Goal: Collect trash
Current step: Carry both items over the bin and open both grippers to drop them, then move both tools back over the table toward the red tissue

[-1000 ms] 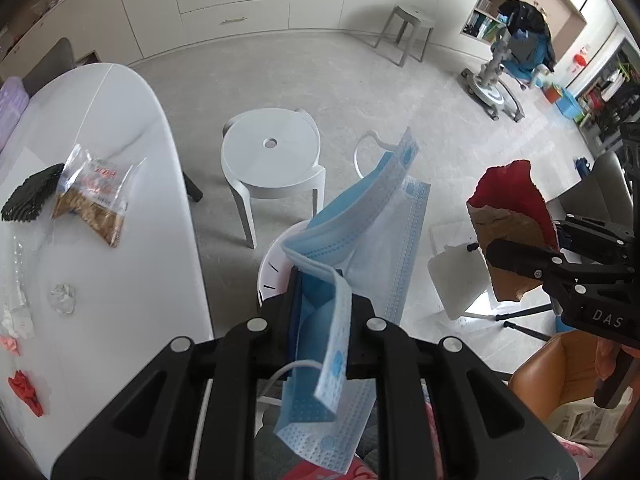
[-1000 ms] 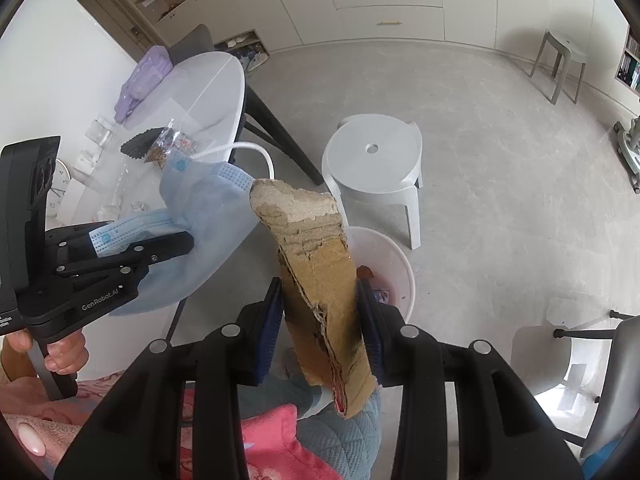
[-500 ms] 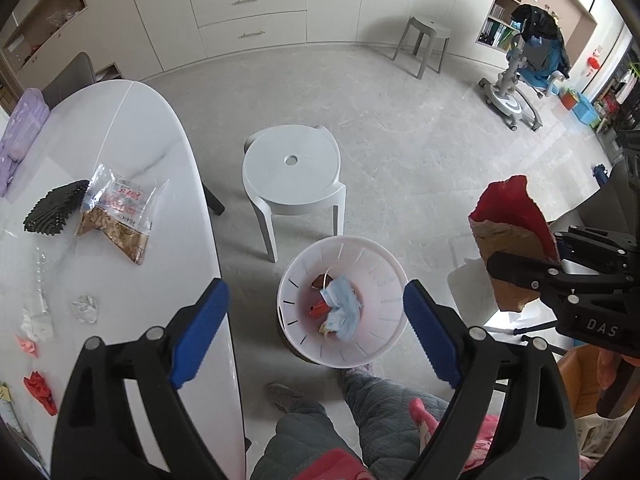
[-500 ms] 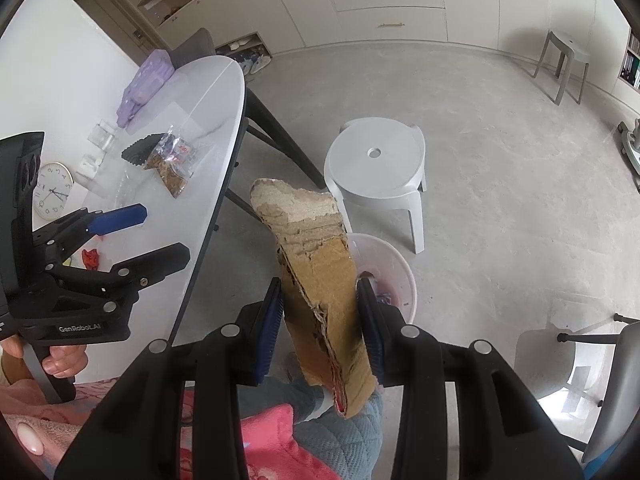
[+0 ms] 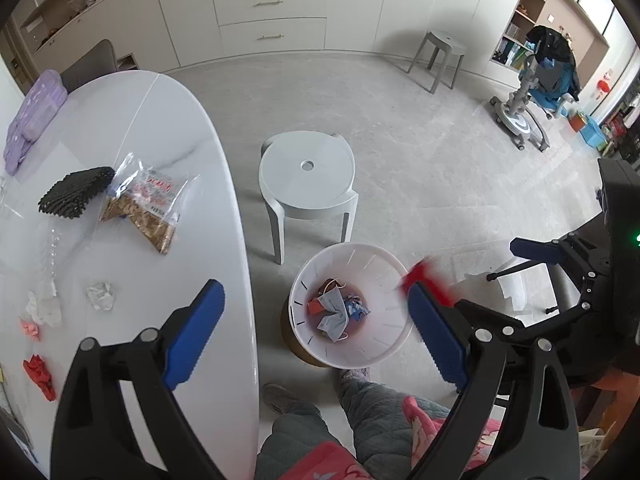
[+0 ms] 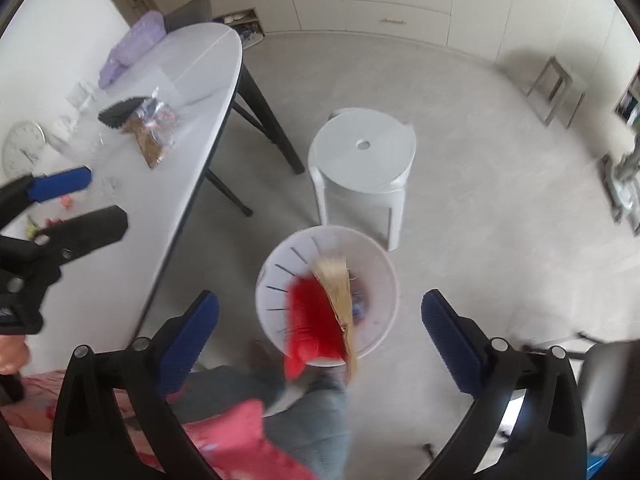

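Observation:
A white slotted trash bin (image 5: 352, 264) stands on the floor beside the white table (image 5: 224, 208); it also shows in the right wrist view (image 6: 384, 276). A blue face mask (image 5: 334, 312) lies inside it with other scraps. A red and brown cardboard piece (image 6: 320, 316) is in mid-air over the bin, blurred, free of any finger; it shows as a red blur (image 5: 426, 280) in the left wrist view. My left gripper (image 5: 316, 324) is open and empty above the bin. My right gripper (image 6: 320, 332) is open and empty above the bin.
On the table lie a snack bag (image 5: 148, 204), a black mesh piece (image 5: 76, 196), a crumpled white paper (image 5: 100, 296), white, pink and red scraps (image 5: 38, 370) and a purple case (image 5: 32, 120). A grey stool (image 5: 308, 176) stands behind the bin. The person's legs (image 5: 340, 420) are below.
My left gripper opened and dropped the blue mask into the bin. My right gripper opened just now and the cardboard piece falls toward the bin.

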A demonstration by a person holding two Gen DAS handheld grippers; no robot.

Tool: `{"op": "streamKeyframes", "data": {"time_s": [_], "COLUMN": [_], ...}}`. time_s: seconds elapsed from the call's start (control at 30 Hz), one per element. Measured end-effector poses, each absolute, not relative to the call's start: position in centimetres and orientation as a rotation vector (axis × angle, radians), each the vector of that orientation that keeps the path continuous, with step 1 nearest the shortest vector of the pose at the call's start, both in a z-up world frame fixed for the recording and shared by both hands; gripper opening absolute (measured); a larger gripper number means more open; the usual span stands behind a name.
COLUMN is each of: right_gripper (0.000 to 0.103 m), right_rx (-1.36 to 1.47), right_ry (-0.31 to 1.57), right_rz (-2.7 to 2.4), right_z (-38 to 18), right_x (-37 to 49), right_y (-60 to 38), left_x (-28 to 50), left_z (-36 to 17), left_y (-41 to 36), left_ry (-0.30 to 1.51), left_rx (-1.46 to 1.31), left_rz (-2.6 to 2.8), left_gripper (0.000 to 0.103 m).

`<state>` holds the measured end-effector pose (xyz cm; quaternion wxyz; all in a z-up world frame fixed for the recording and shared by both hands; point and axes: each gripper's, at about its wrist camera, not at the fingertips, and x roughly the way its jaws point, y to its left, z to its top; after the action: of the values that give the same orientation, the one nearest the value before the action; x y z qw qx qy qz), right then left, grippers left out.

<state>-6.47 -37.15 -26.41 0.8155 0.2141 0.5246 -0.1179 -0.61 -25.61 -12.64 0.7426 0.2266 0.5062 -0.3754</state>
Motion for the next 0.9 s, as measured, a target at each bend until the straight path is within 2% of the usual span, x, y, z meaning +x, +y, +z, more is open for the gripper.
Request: {"op": "streamKeyframes", "data": {"time_s": [0.5,0.7,0.9], "right_gripper": [0.101,0.101,0.101], "right_rx": [0.426,0.375,0.289], "right_ry": [1.161,1.162,1.170], "right_rz": [-0.192,-0.105,0.040], "right_z": [-26.1,-25.4,-24.7], "right_x": [-3.5,0.7,6.8], "right_y": [-34.6,-31.0,-24.9], "left_x": [1.5,4.2,7.6], "left_z": [-12.7,-12.8,-13.9], "left_y": [-21.5,-15.5,-6.3], "left_ry": [1.129,1.137,1.166], "left_rx": [0.426,0.351,0.253], "left_rz": [-0.732,-0.587,-0.363], "left_gripper": [0.089,0.089,0.089]}}
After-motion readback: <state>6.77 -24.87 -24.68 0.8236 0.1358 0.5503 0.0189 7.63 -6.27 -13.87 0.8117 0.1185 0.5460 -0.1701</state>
